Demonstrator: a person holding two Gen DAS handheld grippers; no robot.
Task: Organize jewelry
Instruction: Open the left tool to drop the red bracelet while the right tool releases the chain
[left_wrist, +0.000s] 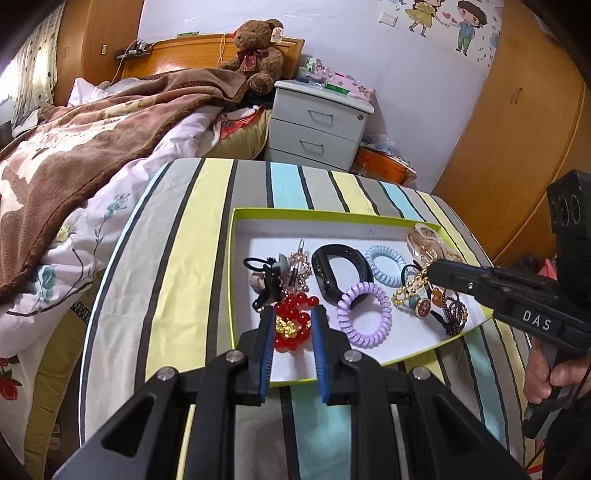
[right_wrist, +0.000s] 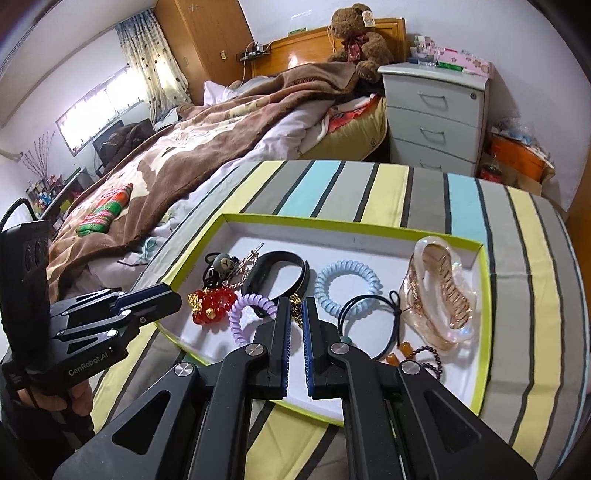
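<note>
resting on striped cloth (left_wrist: 207, 236): tray (left_wrist: 236, 280) | bed (left_wrist: 92, 155) beside | left jaws apart | right clamp gold chain (left_wrist: 408, 288)

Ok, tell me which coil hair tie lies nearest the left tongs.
The purple coil hair tie, beside the red bead bracelet; the blue coil hair tie lies farther back.

Red beads (left_wrist: 293, 325), lilac coil (left_wrist: 364, 315), striped cloth (left_wrist: 184, 236).

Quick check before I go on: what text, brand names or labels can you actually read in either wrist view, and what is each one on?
"DAS": white letters on the body of the right gripper, seen in the left wrist view.
"GenRobot.AI": on the body of the left gripper, seen in the right wrist view.
Tag on the teddy bear: too small to read.
Boxes on the nightstand: print too blurred to read.
</note>
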